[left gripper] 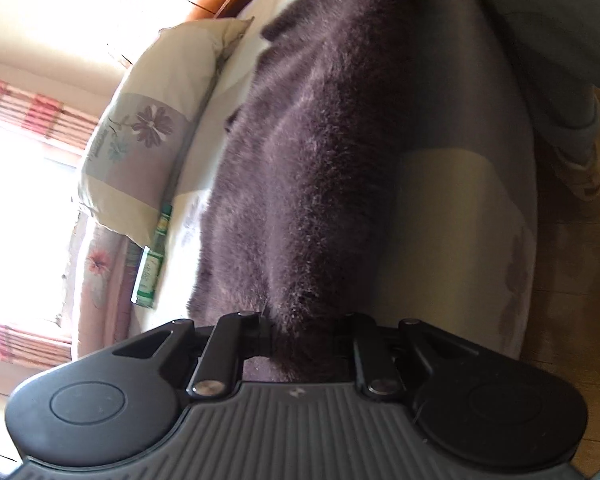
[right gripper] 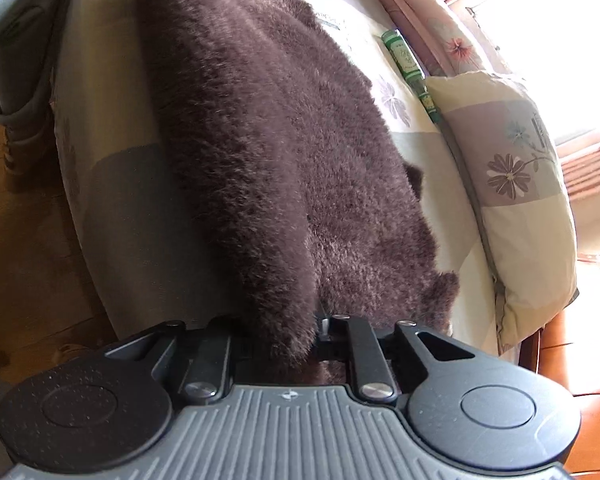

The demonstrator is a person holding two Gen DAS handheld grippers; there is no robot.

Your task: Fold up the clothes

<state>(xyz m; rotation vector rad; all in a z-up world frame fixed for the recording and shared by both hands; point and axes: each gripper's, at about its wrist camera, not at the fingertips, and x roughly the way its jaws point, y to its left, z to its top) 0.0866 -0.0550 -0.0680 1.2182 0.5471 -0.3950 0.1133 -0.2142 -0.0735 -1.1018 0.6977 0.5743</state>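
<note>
Brown and plush, the fuzzy garment (left gripper: pixel 312 168) stretches between our two grippers above the bed (left gripper: pixel 452 216), one long fold lifted while the rest lies spread on the patchwork sheet. Our left gripper (left gripper: pixel 306 344) is clamped on one end of the fabric, the fur bunched between its fingers; our right gripper (right gripper: pixel 300 340) pinches the other end in the same way, the pile spilling over its jaws. From the left wrist view, the right gripper shows as a dark shape at the far end of the garment. A floral pillow (right gripper: pixel 512 184) lies beside the garment near the headboard side, with a green box (right gripper: pixel 410 68) wedged along the sheet's edge. A person's trouser leg (left gripper: pixel 540 60) and shoe (left gripper: pixel 580 172) stand on the wooden floor (left gripper: pixel 576 264) next to the bed.
</note>
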